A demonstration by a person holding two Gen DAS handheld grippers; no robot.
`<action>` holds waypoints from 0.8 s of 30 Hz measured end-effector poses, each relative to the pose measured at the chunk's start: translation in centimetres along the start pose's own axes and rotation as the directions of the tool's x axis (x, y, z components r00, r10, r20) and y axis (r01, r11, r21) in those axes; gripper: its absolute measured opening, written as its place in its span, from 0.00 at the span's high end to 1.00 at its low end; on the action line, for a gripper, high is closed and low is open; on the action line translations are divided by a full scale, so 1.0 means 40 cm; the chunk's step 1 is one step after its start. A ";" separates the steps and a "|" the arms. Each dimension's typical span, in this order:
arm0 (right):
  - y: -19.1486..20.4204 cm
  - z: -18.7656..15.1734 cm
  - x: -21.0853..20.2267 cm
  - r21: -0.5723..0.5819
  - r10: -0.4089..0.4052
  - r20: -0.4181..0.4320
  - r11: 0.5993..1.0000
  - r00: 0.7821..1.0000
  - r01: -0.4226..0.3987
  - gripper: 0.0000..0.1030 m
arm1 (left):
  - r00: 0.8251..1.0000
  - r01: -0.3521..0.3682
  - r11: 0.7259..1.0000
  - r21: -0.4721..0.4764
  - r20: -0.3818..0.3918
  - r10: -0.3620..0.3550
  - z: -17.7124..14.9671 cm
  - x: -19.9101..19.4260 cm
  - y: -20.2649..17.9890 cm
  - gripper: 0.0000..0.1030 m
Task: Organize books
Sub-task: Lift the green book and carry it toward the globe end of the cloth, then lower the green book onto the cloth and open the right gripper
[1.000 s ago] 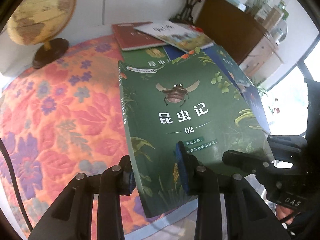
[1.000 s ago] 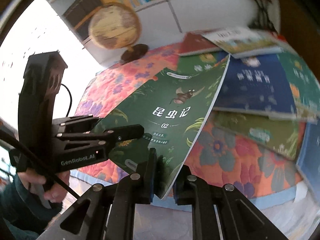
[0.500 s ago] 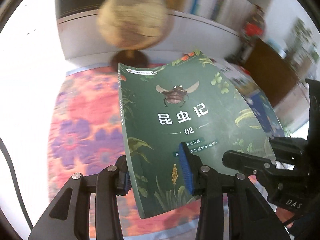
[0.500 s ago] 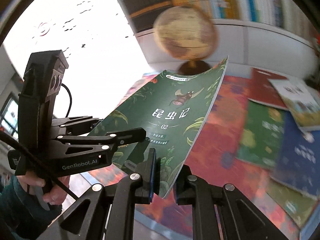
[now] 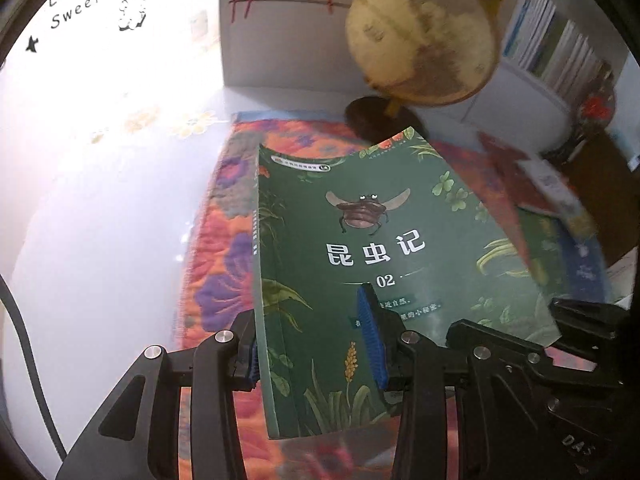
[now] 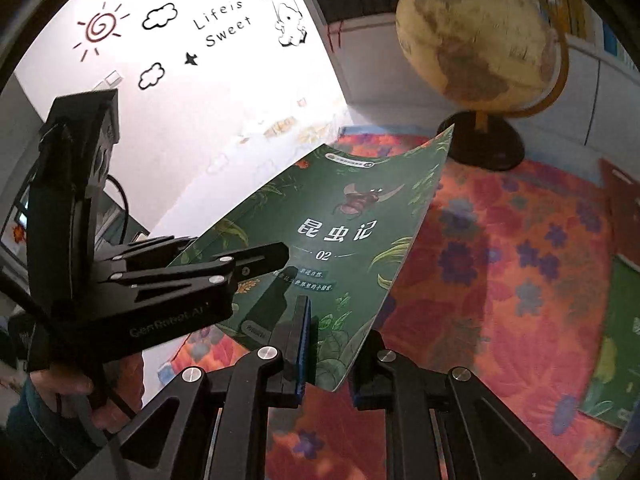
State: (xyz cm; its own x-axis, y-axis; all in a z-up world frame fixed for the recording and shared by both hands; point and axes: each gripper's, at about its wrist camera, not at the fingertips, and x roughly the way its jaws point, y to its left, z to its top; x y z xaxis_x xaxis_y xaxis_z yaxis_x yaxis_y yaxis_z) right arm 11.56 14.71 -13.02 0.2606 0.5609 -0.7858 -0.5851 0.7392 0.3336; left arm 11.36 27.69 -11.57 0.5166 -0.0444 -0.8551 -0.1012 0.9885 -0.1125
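A green book (image 5: 380, 240) with a beetle on its cover and "02" hangs tilted above the floral cloth (image 5: 224, 248). My left gripper (image 5: 312, 348) is shut on its lower spine side: one blue pad sits at the spine, the other on the cover. My right gripper (image 6: 332, 360) is shut on the book's (image 6: 352, 240) lower outer corner. In the right wrist view the left gripper (image 6: 276, 264) reaches over the cover from the left, with a person's hand (image 6: 60, 384) on its handle. Other books (image 5: 560, 216) lie spread at the right.
A globe (image 6: 476, 36) on a dark base (image 6: 480, 144) stands just beyond the book, at the cloth's far corner. A white shelf unit with books runs behind it. More books (image 6: 616, 340) lie on the cloth at the right. A decorated white wall is at the left.
Both grippers carried the green book sideways across the cloth, away from the spread books and towards the globe corner. The book stayed in both grips and rolled a little.
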 end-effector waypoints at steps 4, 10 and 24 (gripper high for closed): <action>-0.002 -0.008 0.068 0.026 0.000 -0.042 1.000 0.999 0.001 0.85 | 0.999 0.015 0.998 -0.055 -0.042 -0.017 -0.016 0.044 0.039 0.65; 0.001 -0.030 0.119 0.027 -0.009 -0.149 1.000 0.989 0.013 0.76 | 0.994 -0.043 0.989 -0.144 -0.102 0.029 -0.061 0.074 0.077 0.61; -0.162 -0.238 -0.123 0.182 -0.042 -0.158 0.981 0.987 0.071 0.68 | 0.997 -0.053 0.996 -0.072 -0.056 0.049 -0.190 -0.086 -0.126 0.61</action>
State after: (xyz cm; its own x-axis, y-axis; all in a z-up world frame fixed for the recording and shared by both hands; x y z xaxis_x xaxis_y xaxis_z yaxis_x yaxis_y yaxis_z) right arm 6.75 3.62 -16.27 0.1606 0.4633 -0.8715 -0.4153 0.8327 0.3662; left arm 3.62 21.77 -11.91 0.4629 -0.0042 -0.8864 -0.1894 0.9764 -0.1035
